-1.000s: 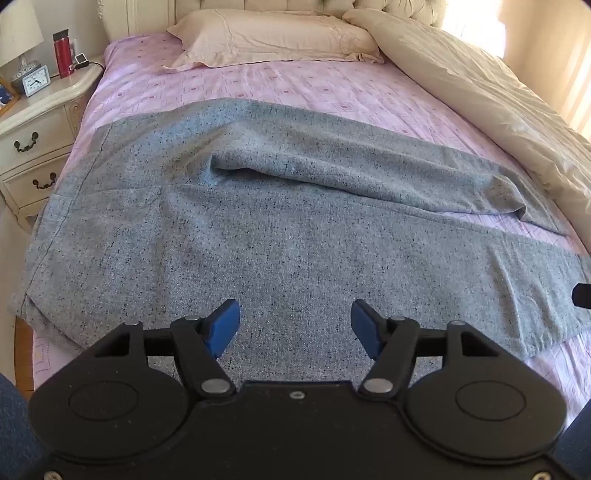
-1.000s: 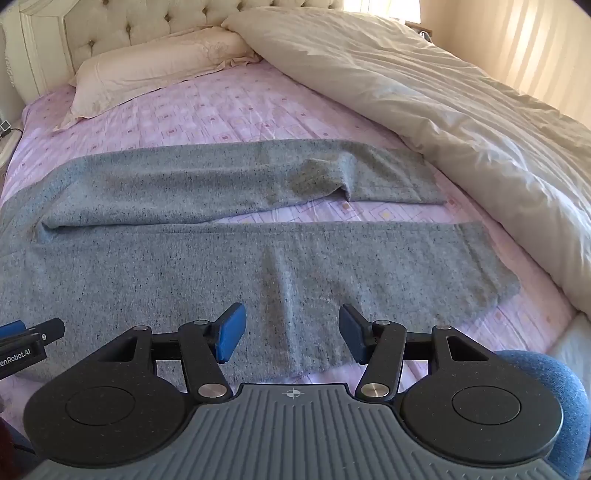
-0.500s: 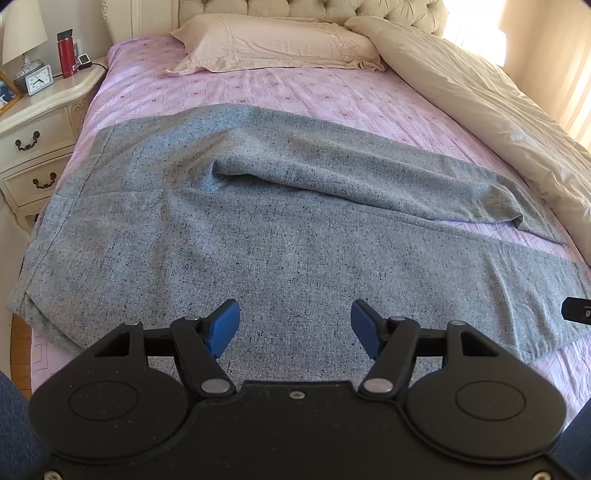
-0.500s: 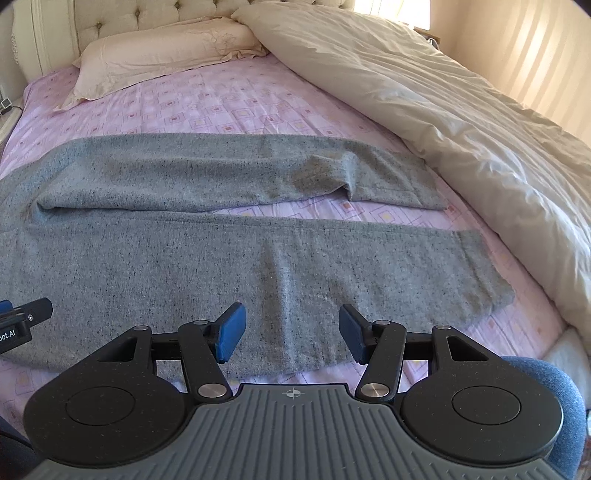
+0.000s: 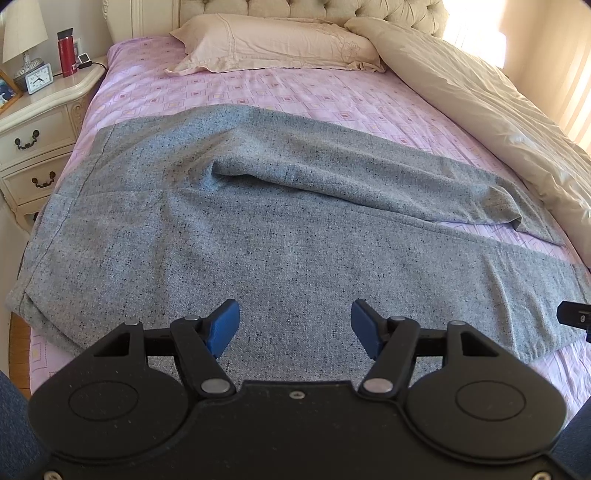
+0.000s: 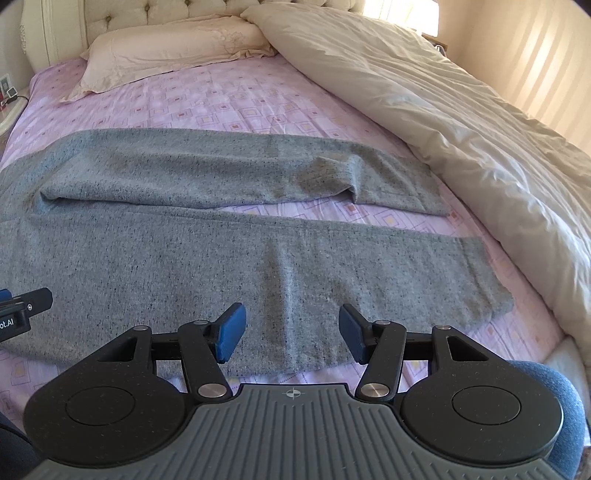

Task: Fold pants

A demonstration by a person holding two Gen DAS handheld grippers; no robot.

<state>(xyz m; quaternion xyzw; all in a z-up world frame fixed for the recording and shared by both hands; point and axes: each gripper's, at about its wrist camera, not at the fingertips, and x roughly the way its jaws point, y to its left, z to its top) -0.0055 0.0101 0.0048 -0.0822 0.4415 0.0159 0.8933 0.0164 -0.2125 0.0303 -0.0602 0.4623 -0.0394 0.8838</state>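
The grey speckled knit pants (image 5: 280, 236) lie spread flat across the near part of the bed, waistband at the bed's left edge and both legs running toward its right edge. Your left gripper (image 5: 293, 326), black with blue pads, hovers over the seat of the pants near the bed's front edge, its fingers spread wide with nothing between them. Your right gripper (image 6: 289, 332), of the same build, hangs above the nearer leg close to the front edge, fingers likewise spread and empty. The nearer leg lies flat; the farther leg has a raised fold near its hem. A strip of the pink patterned bedsheet (image 6: 229, 107) shows between the two legs. Beyond the pants, a cream pillow (image 5: 273, 46) rests at the tufted headboard, and a beige duvet (image 6: 443, 122) is bunched along the bed's right edge. Past the left edge stands a cream nightstand (image 5: 35, 125) with a red bottle (image 5: 66, 53), a small clock (image 5: 38, 78) and a lamp (image 5: 24, 35).
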